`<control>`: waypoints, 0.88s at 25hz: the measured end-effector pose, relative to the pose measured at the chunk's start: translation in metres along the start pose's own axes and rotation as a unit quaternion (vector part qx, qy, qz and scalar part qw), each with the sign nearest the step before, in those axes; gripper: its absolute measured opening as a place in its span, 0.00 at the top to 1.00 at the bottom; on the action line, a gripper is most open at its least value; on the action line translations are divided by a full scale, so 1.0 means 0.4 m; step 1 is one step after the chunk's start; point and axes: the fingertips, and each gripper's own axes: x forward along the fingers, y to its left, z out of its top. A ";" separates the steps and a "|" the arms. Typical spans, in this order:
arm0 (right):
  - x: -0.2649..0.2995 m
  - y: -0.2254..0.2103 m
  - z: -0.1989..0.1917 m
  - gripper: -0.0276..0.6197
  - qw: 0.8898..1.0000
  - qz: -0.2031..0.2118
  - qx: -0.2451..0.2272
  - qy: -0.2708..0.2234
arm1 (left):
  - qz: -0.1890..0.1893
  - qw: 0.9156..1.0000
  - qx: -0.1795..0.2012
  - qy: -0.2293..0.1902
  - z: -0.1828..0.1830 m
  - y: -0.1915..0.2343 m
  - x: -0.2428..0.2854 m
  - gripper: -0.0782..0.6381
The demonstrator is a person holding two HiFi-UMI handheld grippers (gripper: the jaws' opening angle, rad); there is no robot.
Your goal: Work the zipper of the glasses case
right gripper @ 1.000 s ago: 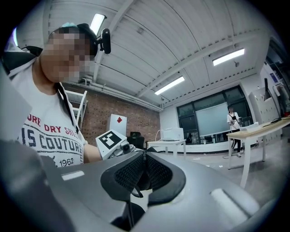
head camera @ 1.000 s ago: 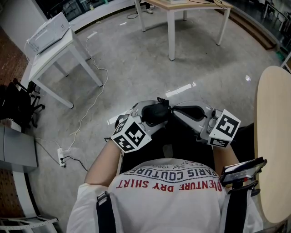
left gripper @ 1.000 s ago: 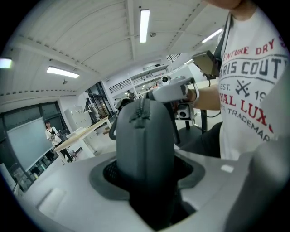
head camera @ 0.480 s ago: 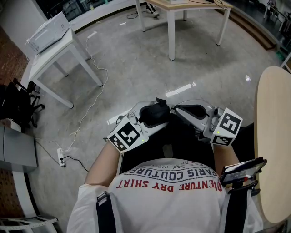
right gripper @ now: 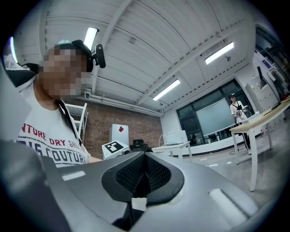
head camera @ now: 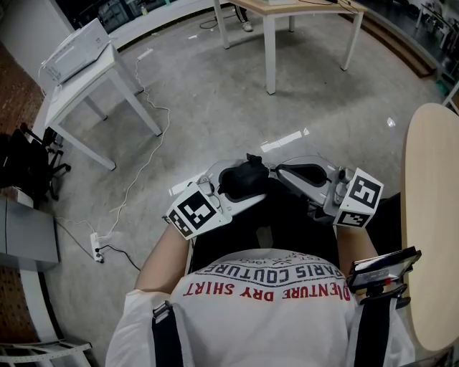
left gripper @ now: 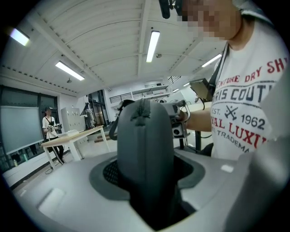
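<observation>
As I look down past the operator's white printed shirt [head camera: 265, 304], both tools sit close in front of the torso, low over the lap. My left gripper [head camera: 231, 192] is clamped on the dark grey glasses case [head camera: 242, 179], which stands upright between its jaws. In the left gripper view the zipper [left gripper: 141, 113] runs up the case's ridge, facing the camera. My right gripper [head camera: 281, 172] sits just beside the case; its jaws are pressed together and I can make out nothing pinched between them. I cannot tell whether its tip touches the case. Beyond lies grey concrete floor [head camera: 215, 107] with a power strip [head camera: 97, 249] and its white cable. Farther off stand a white side table [head camera: 93, 79] carrying a white box [head camera: 75, 51], and a wooden-topped table [head camera: 287, 8].
</observation>
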 end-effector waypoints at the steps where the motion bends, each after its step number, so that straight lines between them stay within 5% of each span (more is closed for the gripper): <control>1: -0.001 0.001 0.001 0.96 1.000 0.005 0.008 -0.005 | -0.003 1.000 -0.004 -0.005 0.003 -0.002 -0.002 0.54; 9: -0.007 0.003 0.009 0.96 0.998 0.021 0.045 -0.027 | -0.025 0.998 -0.035 -0.045 0.035 -0.010 -0.014 0.54; 22: -0.003 0.016 0.018 0.96 0.995 0.045 0.072 -0.045 | -0.077 0.982 -0.113 -0.132 0.104 -0.018 -0.046 0.55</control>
